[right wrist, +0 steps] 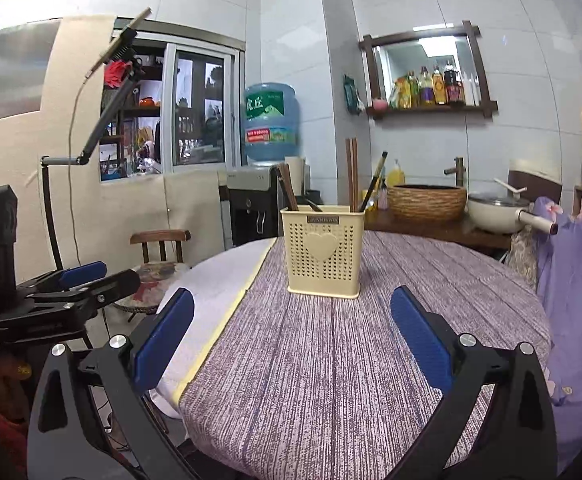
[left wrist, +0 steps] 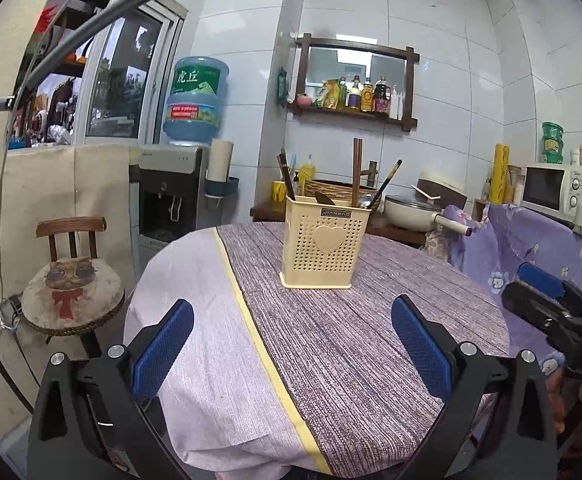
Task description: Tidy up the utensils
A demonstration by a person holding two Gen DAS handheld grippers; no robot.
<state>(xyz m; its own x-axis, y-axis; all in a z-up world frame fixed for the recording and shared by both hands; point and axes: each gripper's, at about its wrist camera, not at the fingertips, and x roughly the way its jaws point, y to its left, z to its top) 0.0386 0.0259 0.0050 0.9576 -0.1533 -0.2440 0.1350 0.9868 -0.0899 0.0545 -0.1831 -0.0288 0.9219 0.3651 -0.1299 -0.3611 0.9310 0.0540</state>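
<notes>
Both tongs hang spread wide and carry nothing: the left tongs [left wrist: 293,332] and the right tongs [right wrist: 293,326] each show two blue ribbed pads with bare cloth between them. Straight ahead of both, past their tips and well apart from them, one cream perforated utensil holder [left wrist: 323,242] stands upright on the round desk [left wrist: 371,340], a raised heart on its front wall and a small dark plate above it reading "JIANHAO". Out of the holder rise one upright pair of brown chopsticks [left wrist: 356,168], one darker pair of chopsticks [left wrist: 285,178] leaning left, and one dark-handled utensil [left wrist: 387,180] leaning right; a dark spoon-like end shows at the rim, too small to name. The desk wears a purple streaked cloth with one yellow stripe [left wrist: 251,320] running from near the left tongs' inner side up toward the holder's left. In the left view the right tongs appear at the far right edge, black body marked "DAS". Beyond the holder, one blue water jug [left wrist: 197,100] sits on a dispenser, its green label printed "虎丘". One wall shelf [left wrist: 355,114] carries a row of bottles, count unclear. To the right stand one white microwave [left wrist: 551,192] and one cream pan [left wrist: 411,210]; left of the left tongs sits one wooden chair [left wrist: 73,276] with a cat picture on its cushion.
</notes>
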